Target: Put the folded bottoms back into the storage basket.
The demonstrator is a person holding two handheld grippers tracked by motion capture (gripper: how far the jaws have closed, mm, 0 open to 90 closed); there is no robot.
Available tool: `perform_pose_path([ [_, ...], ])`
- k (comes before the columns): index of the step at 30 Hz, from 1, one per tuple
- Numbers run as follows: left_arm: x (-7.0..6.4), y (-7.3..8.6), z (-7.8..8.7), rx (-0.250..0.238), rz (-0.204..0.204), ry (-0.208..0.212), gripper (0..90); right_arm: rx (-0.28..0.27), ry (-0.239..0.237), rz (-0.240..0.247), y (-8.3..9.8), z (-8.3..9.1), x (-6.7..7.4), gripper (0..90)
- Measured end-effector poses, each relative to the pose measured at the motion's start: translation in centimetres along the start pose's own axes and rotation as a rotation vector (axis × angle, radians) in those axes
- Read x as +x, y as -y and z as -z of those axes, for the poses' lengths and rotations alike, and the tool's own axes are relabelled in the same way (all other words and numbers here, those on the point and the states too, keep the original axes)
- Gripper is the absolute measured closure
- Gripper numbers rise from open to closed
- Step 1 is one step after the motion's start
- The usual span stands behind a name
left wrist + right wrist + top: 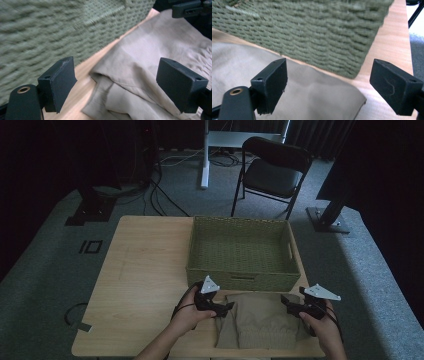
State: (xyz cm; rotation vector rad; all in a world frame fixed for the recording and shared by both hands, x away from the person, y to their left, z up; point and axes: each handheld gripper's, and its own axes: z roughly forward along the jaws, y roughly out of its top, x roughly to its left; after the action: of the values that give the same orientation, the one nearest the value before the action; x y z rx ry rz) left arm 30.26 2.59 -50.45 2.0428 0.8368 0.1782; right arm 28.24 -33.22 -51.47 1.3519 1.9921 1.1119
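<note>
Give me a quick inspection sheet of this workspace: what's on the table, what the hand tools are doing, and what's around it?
Surface: wooden table, bare on its left half.
Job's things: folded beige garment at the near edge; green woven basket behind it, empty.
Clutter: nothing seen.
Grippers: left tool open at the garment's left corner; right tool open at its right corner; neither pinches cloth.
Cables: cable trailing from the left tool; floor cables.
Surroundings: black folding chair, grey carpet, stand bases.

- The basket (pixel 50 32) is blurred in the left gripper view.
- The cloth (pixel 260 322) runs off the high view's bottom edge, its left corner hidden under the left gripper (pixel 225 307).
</note>
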Motion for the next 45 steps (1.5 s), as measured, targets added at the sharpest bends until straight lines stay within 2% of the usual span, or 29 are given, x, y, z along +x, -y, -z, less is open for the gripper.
perform_pose_path([
  [5, -0.6, 0.8, -1.2, 0.025, 0.006, 0.018, 15.6, 0.035, 0.004, 0.004, 1.1, -0.5, 0.1, 14.1],
  [10, -0.8, 1.4, -2.3, 0.04, 0.031, 0.017, 15.6, 0.056, 0.008, -0.008, 2.0, -1.0, -0.1, 14.0],
  [14, -1.0, 1.9, -2.9, 0.063, 0.022, 0.02, 15.6, 0.079, -0.005, -0.014, 2.5, -1.4, 0.0, 13.9],
  [16, -1.2, 1.9, -3.1, 0.063, 0.032, 0.028, 15.6, 0.091, -0.009, -0.01, 2.7, -1.5, 0.0, 13.7],
  [19, -1.3, 2.1, -3.5, 0.083, 0.03, 0.003, 15.6, 0.125, 0.017, -0.007, 3.1, -1.9, -0.1, 13.7],
  [23, -1.4, 2.4, -3.8, 0.104, 0.027, -0.031, 15.6, 0.144, 0.02, -0.028, 3.4, -2.0, -0.1, 13.6],
  [25, -1.3, 2.6, -4.0, 0.118, 0.032, -0.034, 15.6, 0.152, 0.02, -0.043, 3.4, -2.0, -0.1, 14.0],
  [29, -1.3, 2.6, -4.1, 0.11, 0.032, -0.038, 15.6, 0.161, 0.025, -0.046, 3.4, -1.9, 0.0, 14.2],
  [33, -1.4, 2.6, -4.6, 0.096, -0.004, -0.056, 15.2, 0.153, 0.007, -0.024, 3.5, -2.0, 0.3, 15.5],
  [34, -1.5, 2.7, -4.7, 0.092, -0.019, -0.059, 15.0, 0.152, 0.001, -0.018, 3.5, -2.0, 0.4, 17.6],
  [38, -1.7, 2.5, -5.0, 0.094, -0.035, -0.064, 15.1, 0.141, -0.028, -0.008, 3.5, -1.9, 0.4, 25.5],
  [41, -1.9, 2.4, -5.2, 0.102, -0.065, -0.067, 17.1, 0.124, -0.044, -0.013, 3.5, -1.8, 0.5, 40.9],
  [42, -2.0, 2.4, -5.2, 0.098, -0.077, -0.065, 21.3, 0.122, -0.047, -0.013, 3.5, -1.7, 0.6, 45.1],
  [44, -2.1, 2.2, -5.4, 0.091, -0.106, -0.035, 40.0, 0.115, -0.056, -0.014, 3.6, -1.7, 0.8, 54.0],
  [45, -2.1, 2.1, -5.5, 0.088, -0.101, -0.021, 49.7, 0.114, -0.063, -0.019, 3.6, -1.6, 1.0, 61.4],
])
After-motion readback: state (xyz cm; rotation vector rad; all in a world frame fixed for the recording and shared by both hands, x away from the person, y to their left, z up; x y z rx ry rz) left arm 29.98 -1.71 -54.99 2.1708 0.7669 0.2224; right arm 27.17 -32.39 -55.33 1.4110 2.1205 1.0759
